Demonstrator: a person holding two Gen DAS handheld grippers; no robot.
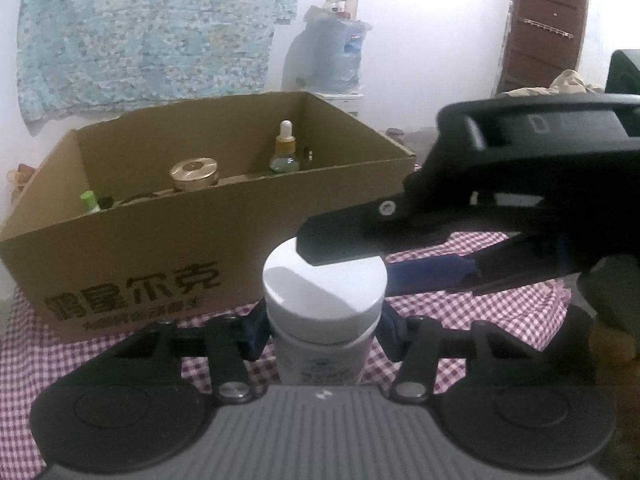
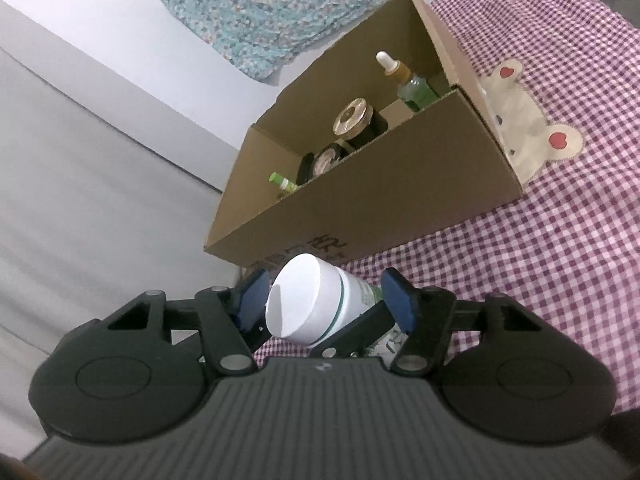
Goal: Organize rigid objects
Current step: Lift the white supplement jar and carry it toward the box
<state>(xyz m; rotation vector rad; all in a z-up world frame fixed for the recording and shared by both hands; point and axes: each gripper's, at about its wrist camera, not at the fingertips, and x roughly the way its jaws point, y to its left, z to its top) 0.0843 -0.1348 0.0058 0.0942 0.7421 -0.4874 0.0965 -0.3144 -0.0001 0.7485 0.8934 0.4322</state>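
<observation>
1. the white-capped bottle [image 1: 324, 304] stands upright between the blue pads of the left gripper [image 1: 320, 330], which closes on its body just under the cap; its long axis runs straight up.
2. the right gripper [image 2: 326, 300] comes in from the right with its fingers either side of the white cap [image 2: 306, 300]; whether its pads press the cap or only bracket it, i cannot tell.
3. the cardboard box [image 1: 224, 240] lies just beyond the bottle, open-topped, already holding a dropper bottle [image 1: 285, 148], a gold-lidded jar [image 1: 195, 174] and a green-capped tube [image 1: 90, 201]. the left hand looks the likelier carrier.
4. everything rests on a purple checked cloth [image 2: 540, 248]; a pale wall with a floral fabric [image 1: 152, 32] stands behind.
</observation>
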